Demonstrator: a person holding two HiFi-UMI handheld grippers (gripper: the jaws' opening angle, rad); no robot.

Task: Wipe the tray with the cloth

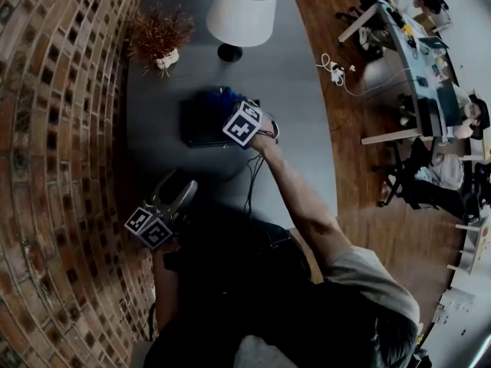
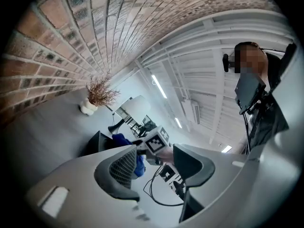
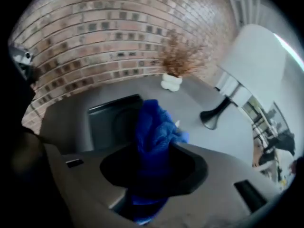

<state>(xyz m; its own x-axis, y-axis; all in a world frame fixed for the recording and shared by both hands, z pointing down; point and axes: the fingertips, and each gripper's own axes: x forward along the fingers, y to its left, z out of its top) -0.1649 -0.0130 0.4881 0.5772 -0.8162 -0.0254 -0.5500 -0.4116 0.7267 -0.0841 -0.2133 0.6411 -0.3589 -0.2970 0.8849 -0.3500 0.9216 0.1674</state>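
My right gripper [image 3: 154,164] has its jaws drawn in tight on the blue cloth [image 3: 155,127], which bunches up past the tips; in the head view that right gripper [image 1: 230,110] sits mid-frame over the right part of the black tray [image 1: 196,126], with the cloth [image 1: 219,96] at the tray's upper edge; whether cloth meets tray I cannot tell. My left gripper [image 2: 154,164] has its jaws spread wide with nothing between them; the head view puts it [image 1: 181,193] at lower left, near the brick wall [image 1: 54,129], well apart from the tray. Only the right gripper view shows the pinch itself, the tray [image 3: 112,120] behind the cloth; only the left gripper view shows the cloth [image 2: 124,140] side-on; the head view alone shows the whole grey table [image 1: 307,90], with the lamp [image 1: 242,10] and dried plant [image 1: 159,37] at upper centre.
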